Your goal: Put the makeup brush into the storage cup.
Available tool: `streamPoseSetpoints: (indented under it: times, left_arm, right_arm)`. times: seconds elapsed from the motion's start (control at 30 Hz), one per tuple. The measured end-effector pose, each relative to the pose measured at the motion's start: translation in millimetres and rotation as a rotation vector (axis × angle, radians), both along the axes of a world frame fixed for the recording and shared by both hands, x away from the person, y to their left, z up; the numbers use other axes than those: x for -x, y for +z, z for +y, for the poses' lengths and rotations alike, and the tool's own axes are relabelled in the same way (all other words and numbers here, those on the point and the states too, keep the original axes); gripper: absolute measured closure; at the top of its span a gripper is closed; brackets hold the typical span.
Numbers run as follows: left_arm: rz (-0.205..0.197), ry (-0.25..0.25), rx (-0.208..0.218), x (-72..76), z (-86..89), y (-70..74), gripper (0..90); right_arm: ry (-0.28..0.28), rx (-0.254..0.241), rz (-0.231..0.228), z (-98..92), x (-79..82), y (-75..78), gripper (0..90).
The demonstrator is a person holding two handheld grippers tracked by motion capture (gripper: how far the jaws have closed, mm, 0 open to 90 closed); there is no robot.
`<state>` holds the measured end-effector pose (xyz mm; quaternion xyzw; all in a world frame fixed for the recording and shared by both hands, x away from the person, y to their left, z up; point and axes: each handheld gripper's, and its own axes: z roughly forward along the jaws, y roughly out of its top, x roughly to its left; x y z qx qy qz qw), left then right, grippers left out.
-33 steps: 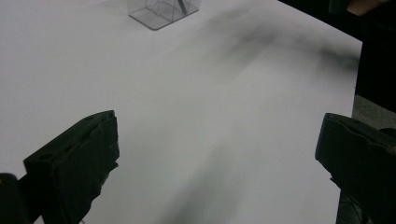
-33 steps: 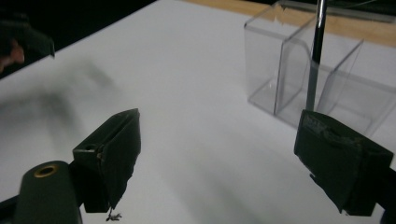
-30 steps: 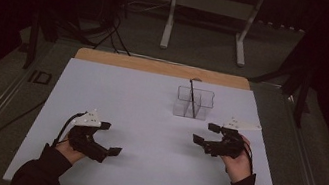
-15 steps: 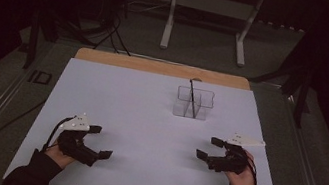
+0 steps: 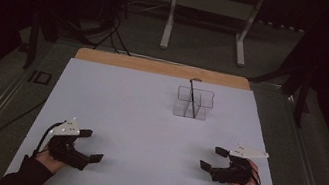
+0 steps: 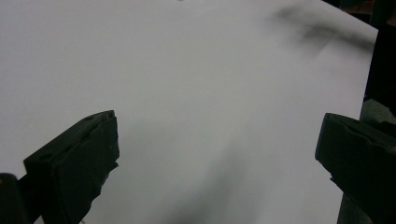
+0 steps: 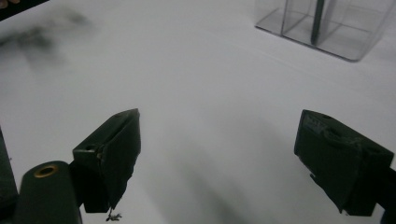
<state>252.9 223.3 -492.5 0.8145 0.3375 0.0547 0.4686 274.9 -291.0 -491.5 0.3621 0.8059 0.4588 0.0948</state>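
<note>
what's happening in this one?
A person sits at a table covered in white, holding a two-jaw claw in each hand. The left claw and the right claw both rest low near the front edge, jaws wide open, gripping nothing. The one object on the table is a clear divided container toward the back, right of centre, with a thin dark stick standing in it. Neither claw is near it; the right one is the closer.

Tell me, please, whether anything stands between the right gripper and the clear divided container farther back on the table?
Nothing visible does. Bare white tabletop lies between the open right gripper and the clear divided container, which has a dark stick standing in it.
</note>
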Motion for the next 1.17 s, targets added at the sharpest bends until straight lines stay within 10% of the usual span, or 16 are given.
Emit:
streamPoseSetpoints:
  times: [1.17]
  left_arm:
    - [-0.030, 0.035, 0.030, 11.3, 13.2, -13.5, 0.9]
  right_arm:
    - [0.027, -0.010, -0.022, -17.7, 15.5, -13.9, 14.4]
